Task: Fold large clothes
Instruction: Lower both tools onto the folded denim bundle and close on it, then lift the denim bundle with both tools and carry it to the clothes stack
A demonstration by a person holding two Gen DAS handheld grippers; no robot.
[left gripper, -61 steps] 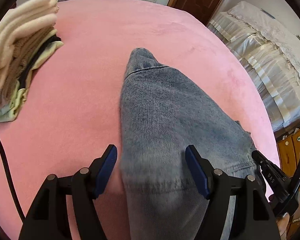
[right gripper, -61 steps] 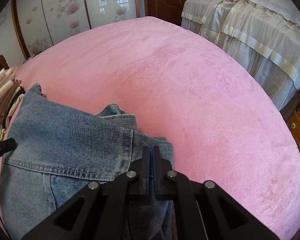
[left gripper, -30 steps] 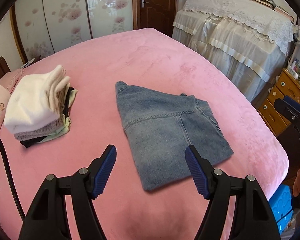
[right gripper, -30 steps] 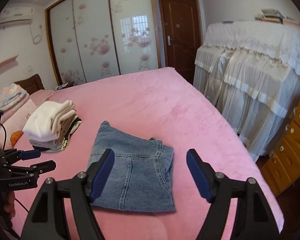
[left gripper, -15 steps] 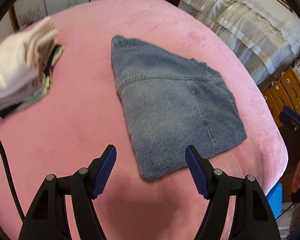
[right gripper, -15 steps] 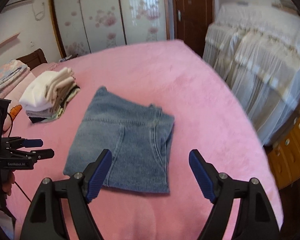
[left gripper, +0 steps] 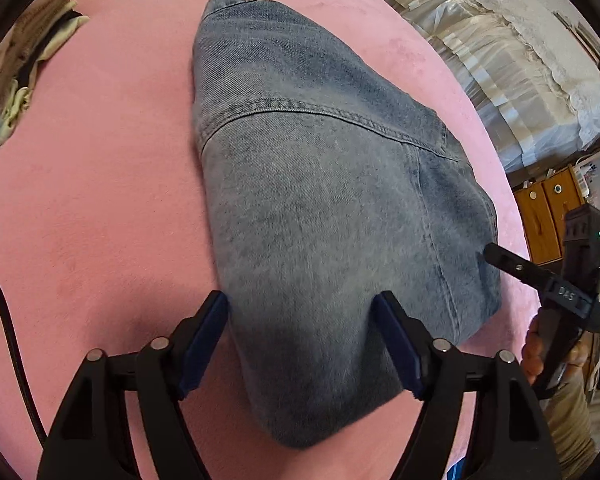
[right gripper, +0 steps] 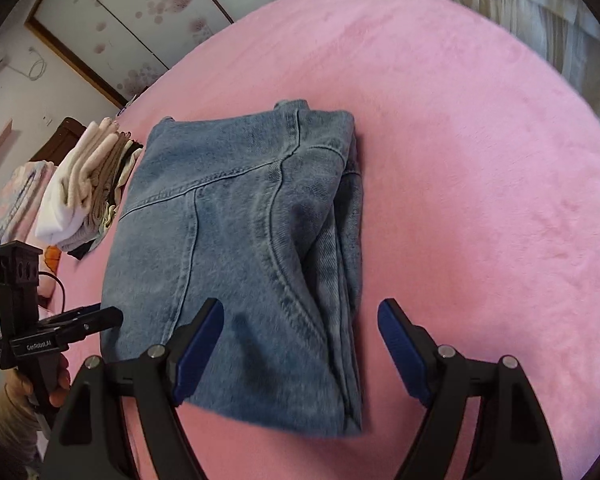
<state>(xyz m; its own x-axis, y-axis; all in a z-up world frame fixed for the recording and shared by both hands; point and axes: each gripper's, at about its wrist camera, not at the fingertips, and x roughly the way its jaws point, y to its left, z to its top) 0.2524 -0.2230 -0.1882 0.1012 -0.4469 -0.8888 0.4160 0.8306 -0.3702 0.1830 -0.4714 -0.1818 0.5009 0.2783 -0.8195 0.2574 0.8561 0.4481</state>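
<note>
Beside jeans, clothes pile, unblurred rightward.

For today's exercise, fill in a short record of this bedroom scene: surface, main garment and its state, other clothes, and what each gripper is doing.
surface: pink blanket covering a bed
main garment: folded jeans, lying flat in a compact rectangle
other clothes: stack of folded clothes, beside the jeans and apart from them
left gripper: jaws opening, over the near left corner of the jeans, pads not pressing the denim
right gripper: open, over the near right edge of the jeans, holding nothing
background: draped furniture; wooden drawers
</note>
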